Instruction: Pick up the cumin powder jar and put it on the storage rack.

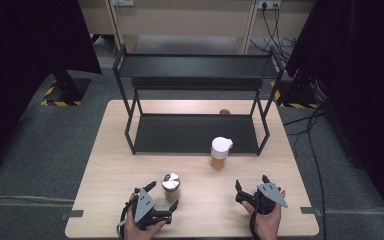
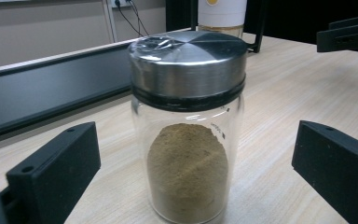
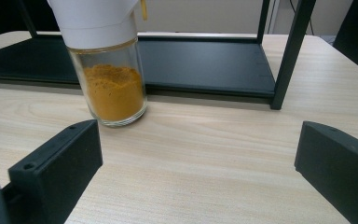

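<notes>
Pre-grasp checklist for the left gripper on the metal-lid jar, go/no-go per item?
1. Left gripper open, jaws wide enough for the jar: ok.
2. Metal-lid jar centred between its jaws: ok, it stands upright in the gap, touching neither jaw.
3. Metal lid seated on the jar: ok, it sits level; tightness cannot tell.
4. Room around the jar: ok, the white-lid jar stands well apart, near the black shelf.
5. Right gripper out of the way: ok, open, on the table's right side, holding nothing.
6. Shelf tiers free for placing: ok, both look bare.
</notes>
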